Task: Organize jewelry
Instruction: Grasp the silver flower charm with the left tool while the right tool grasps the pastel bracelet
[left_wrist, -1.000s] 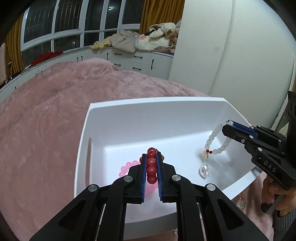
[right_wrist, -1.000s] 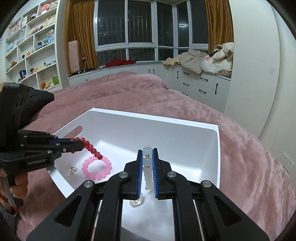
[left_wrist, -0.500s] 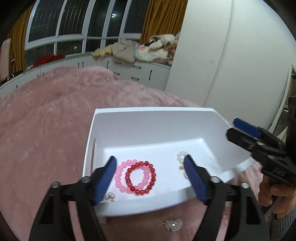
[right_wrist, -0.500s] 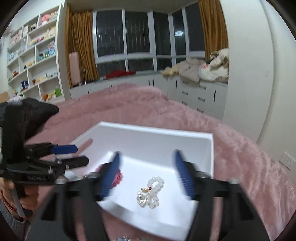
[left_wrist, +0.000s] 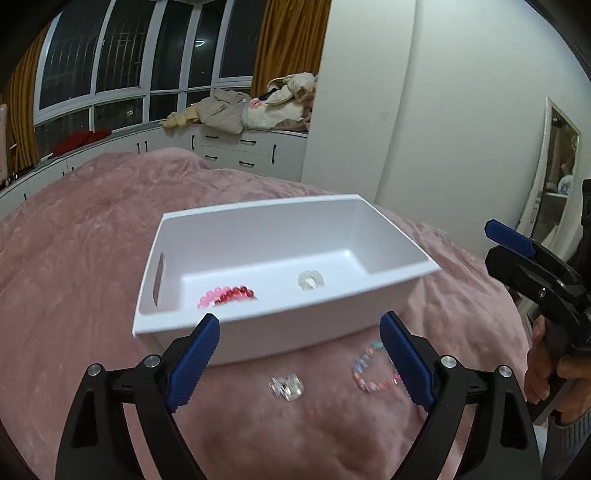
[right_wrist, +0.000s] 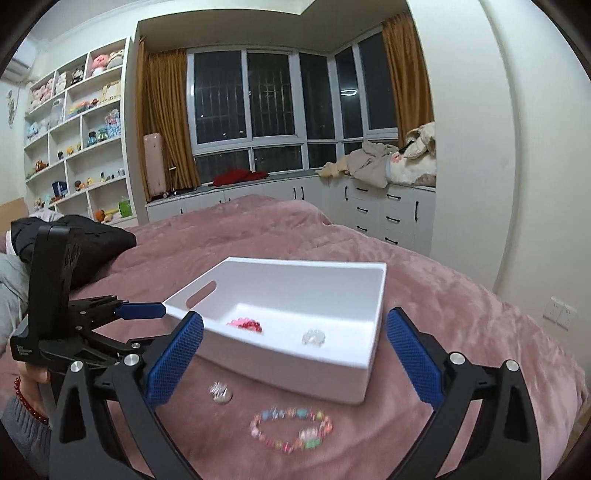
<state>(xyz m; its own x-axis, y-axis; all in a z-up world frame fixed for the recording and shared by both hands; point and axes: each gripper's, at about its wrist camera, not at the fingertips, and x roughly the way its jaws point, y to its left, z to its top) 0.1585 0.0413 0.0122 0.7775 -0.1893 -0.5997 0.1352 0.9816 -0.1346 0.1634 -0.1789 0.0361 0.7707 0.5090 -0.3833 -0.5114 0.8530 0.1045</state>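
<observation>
pink bedspread, two pieces left outside the bin

pink fleece blanket (left_wrist: 92, 295) fills both views. at left centre of the left wrist view, the white bin (left_wrist: 258, 321) holds a pink bracelet and red bracelet (left_wrist: 227, 295) in a heap, and a clear white bracelet (left_wrist: 311, 280) further right. the left gripper (left_wrist: 299, 350) has its jaws spread wide and holds nothing. below the bin, on the blanket, a clear crystal piece (left_wrist: 286, 386) lies between those jaws, slightly left of midline. the multicolour bead bracelet (right_wrist: 291, 428) lies lower centre in the right wrist view, long axis left-to-right, between the wide-open, empty jaws of the right gripper (right_wrist: 293, 356), likely the nearer one.
</observation>
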